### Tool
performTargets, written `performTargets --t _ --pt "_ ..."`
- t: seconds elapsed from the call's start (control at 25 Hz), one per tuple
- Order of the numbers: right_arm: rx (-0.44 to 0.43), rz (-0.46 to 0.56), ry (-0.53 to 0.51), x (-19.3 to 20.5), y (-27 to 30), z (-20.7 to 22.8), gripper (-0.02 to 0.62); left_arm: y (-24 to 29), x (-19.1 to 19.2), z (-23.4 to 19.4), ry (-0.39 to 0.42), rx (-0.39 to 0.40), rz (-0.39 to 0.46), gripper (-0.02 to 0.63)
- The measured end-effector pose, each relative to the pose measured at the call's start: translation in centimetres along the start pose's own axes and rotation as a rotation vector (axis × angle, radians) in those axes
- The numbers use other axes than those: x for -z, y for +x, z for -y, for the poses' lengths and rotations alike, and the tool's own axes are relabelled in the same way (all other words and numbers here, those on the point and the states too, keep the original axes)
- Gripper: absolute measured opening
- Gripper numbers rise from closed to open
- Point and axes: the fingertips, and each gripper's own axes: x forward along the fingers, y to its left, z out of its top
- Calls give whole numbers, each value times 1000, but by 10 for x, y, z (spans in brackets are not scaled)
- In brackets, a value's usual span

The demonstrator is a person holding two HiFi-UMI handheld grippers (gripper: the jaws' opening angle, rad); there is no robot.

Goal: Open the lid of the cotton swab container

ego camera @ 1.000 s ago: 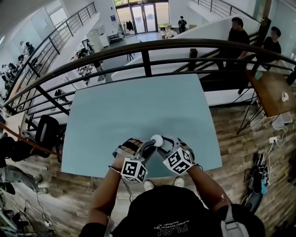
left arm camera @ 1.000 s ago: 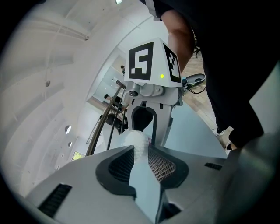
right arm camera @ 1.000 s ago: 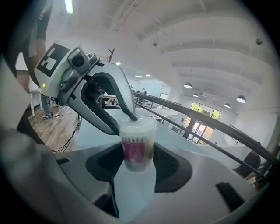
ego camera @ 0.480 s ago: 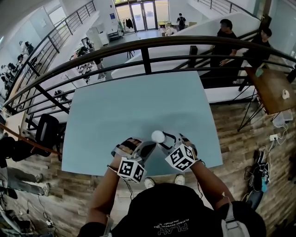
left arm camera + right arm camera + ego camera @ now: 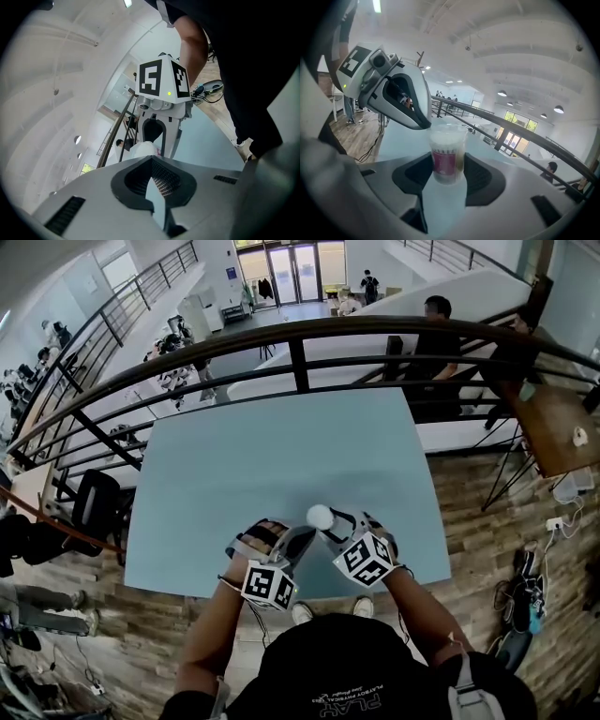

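The cotton swab container (image 5: pixel 447 152) is a clear tub with a pink label and a white lid (image 5: pixel 320 517). It stands upright between the pads of my right gripper (image 5: pixel 446 174), which is shut on its body, over the near part of the pale blue table (image 5: pixel 281 456). My left gripper (image 5: pixel 302 536) comes in from the left. In the right gripper view, the tip of the left gripper (image 5: pixel 423 123) lies against the lid's rim. In the left gripper view my left gripper (image 5: pixel 153 183) is shut with nothing seen between its pads, and the container (image 5: pixel 143 149) lies just beyond.
A black metal railing (image 5: pixel 298 357) runs along the table's far edge, with people walking beyond it. A wooden table (image 5: pixel 558 427) stands at the right and a black chair (image 5: pixel 94 507) at the left. Cables and bags (image 5: pixel 525 587) lie on the wooden floor.
The left gripper's fingers, which reached up beside the lid a second ago, have drawn together and sit slightly lower left. People behind the railing have walked to the left.
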Motion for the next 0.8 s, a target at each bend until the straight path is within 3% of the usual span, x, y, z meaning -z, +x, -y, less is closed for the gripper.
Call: performTargets --t 0.52,0.8 --pt "-5 22 66 -5 1 2 221 -11 -5 -19 -30 -94 19 8" --pt "-7 23 89 -4 1 1 222 -8 -4 -16 -52 -87 17 8"
